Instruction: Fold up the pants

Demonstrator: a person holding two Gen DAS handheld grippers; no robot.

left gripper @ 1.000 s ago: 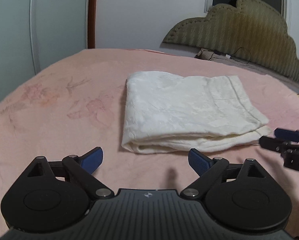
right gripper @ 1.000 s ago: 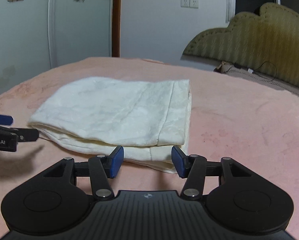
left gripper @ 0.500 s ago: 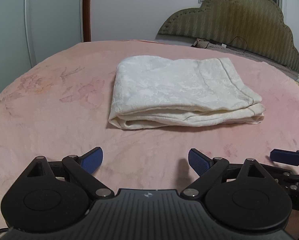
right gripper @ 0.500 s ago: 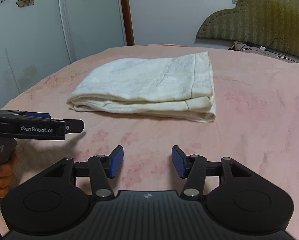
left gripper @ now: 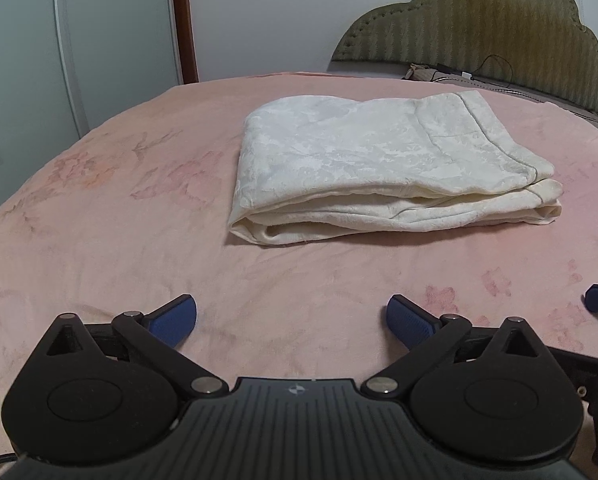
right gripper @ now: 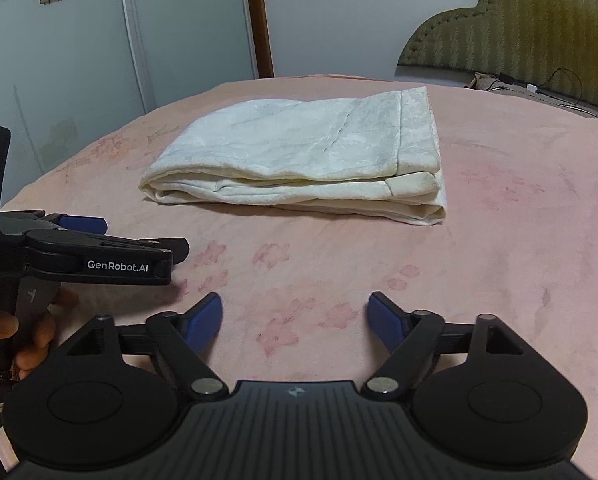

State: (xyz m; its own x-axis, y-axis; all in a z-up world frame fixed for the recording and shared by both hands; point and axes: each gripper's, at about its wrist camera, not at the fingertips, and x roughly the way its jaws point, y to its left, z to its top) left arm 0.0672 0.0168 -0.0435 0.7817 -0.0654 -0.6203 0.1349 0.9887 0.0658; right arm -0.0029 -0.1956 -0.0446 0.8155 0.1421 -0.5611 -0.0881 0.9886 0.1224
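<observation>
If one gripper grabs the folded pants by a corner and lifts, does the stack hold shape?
Probably not. The pants are soft cloth in loose layers, the near edges gaping, so a corner lift would likely let the lower folds sag open. Pushed, they may bunch, since the pink blanket looks fuzzy. They look light. Both the left gripper and right gripper are open, clear of them.

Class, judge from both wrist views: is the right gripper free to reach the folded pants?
Probably yes. The right gripper is open, and only bare pink bedspread lies between it and the folded pants; the left gripper sits off to the side.
</observation>
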